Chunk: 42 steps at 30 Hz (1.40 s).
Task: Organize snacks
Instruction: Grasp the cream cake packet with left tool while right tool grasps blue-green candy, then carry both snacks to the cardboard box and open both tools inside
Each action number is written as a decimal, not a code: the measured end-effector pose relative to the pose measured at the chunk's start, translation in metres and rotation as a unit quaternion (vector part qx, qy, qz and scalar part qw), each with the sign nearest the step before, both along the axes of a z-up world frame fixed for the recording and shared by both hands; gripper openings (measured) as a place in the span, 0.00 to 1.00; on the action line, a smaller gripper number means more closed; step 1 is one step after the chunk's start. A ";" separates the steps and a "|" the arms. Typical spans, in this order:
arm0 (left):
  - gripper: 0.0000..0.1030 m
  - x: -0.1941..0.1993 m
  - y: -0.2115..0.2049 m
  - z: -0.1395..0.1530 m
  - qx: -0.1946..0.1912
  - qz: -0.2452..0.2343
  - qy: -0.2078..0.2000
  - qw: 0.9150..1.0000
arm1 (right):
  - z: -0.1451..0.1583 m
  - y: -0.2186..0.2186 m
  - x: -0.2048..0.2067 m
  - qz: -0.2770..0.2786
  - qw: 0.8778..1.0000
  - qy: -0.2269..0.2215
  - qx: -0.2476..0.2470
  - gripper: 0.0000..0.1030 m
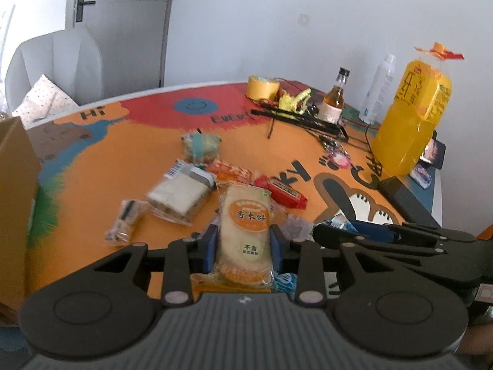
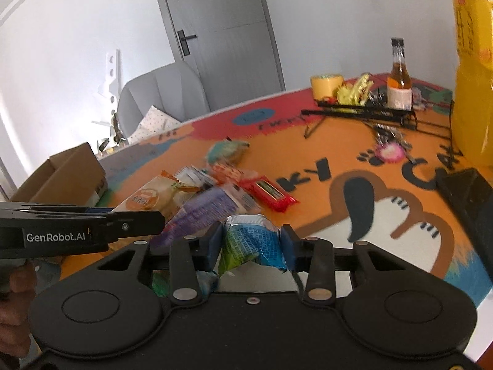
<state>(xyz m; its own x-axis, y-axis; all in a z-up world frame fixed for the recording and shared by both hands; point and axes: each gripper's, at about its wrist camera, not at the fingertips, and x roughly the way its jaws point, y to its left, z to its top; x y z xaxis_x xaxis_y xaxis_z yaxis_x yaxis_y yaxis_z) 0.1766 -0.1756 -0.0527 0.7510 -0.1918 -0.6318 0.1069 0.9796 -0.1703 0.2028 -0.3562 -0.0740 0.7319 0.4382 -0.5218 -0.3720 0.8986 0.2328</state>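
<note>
My left gripper (image 1: 245,240) is shut on a rice cracker packet (image 1: 245,219) with an orange label, held above the table. The same packet shows in the right wrist view (image 2: 148,199). My right gripper (image 2: 251,243) is shut on a crumpled blue and green snack packet (image 2: 249,243); it appears at the right in the left wrist view (image 1: 345,226). Several loose snacks lie on the orange table (image 1: 129,166): a white wafer pack (image 1: 178,192), a red bar (image 1: 282,192), a small dark-striped pack (image 1: 123,220), a teal pack (image 1: 201,145) and a purple pack (image 2: 209,208).
A cardboard box (image 1: 15,200) stands at the left table edge, also in the right wrist view (image 2: 64,175). A big yellow drink bottle (image 1: 413,114), a small amber bottle (image 1: 334,98), a white spray can (image 1: 377,84), yellow tape (image 1: 262,88) and a black wire rack (image 1: 305,117) stand at the back right. A grey chair (image 1: 55,61) is behind the table.
</note>
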 end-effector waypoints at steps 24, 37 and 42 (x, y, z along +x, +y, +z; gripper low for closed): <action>0.32 -0.026 0.102 0.054 0.007 0.086 -0.075 0.993 | 0.064 0.099 0.002 0.069 0.995 -0.071 0.015 0.37; 0.33 -0.031 0.159 0.063 0.013 0.133 -0.085 0.987 | 0.078 0.157 0.009 0.115 0.990 -0.072 0.029 0.37; 0.33 -0.035 0.182 0.064 0.014 0.155 -0.085 0.984 | 0.082 0.181 0.011 0.127 0.989 -0.066 0.023 0.37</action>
